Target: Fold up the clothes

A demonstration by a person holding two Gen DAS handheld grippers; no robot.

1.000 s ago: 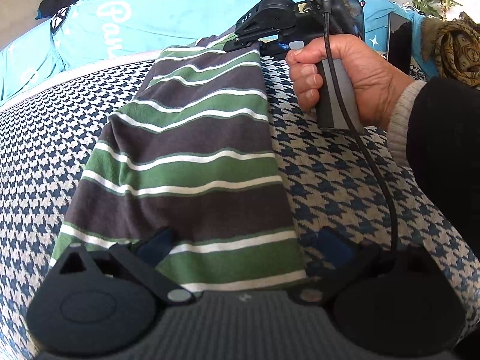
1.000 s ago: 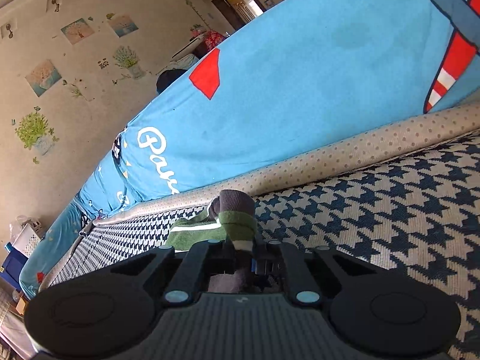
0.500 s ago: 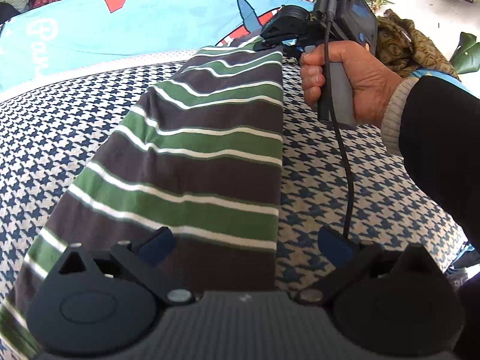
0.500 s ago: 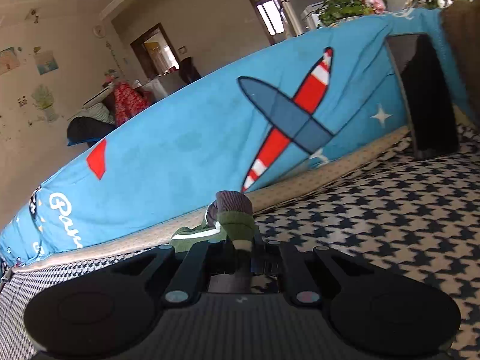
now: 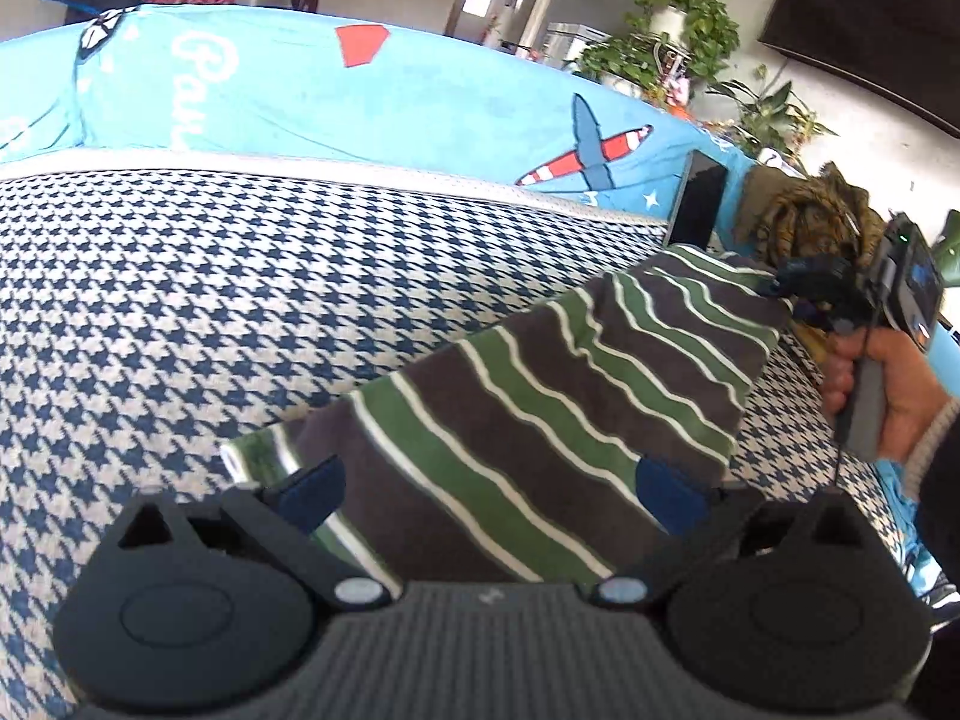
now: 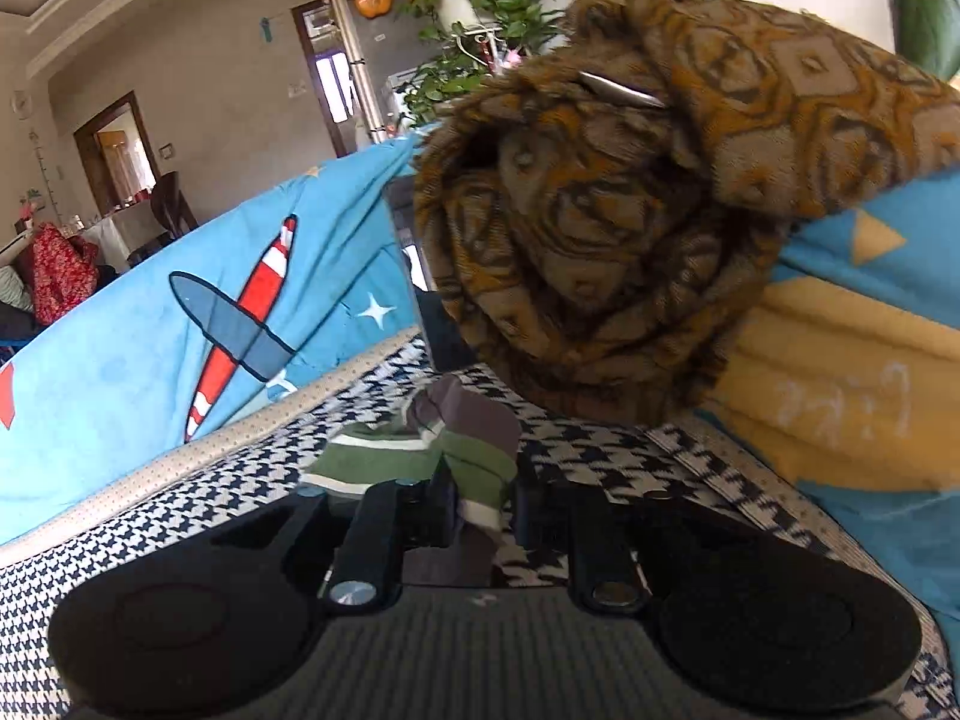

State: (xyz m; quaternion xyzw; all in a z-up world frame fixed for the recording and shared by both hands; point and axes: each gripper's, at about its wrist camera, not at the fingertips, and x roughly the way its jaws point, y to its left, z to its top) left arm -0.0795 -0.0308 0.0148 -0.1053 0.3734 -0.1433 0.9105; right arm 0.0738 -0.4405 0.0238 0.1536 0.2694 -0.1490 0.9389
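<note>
The striped garment (image 5: 540, 420), dark grey and green with thin white lines, is stretched as a long band above the houndstooth cushion (image 5: 210, 300) of the sofa, its far end lifted toward the right armrest and its near end running under the left gripper (image 5: 489, 489). The left gripper's blue-padded fingers (image 5: 666, 495) stand spread to either side of the cloth; whether they touch it I cannot tell. The right gripper (image 6: 462, 510), held in the person's right hand (image 5: 888, 396), has its fingers pressed together on a bunched corner of the fabric, which puffs up in a soft knot just past the tips.

It looks like a light, limp knit: it sags between the two ends and ripples along the stripes, so it will drape rather than hold a crease, and a pinch on one layer may let the others slide. Hems and corners look like the safest places to take hold, gathering every layer. The brown patterned blanket (image 6: 630, 210) sits close behind the right gripper and could snag.
</note>
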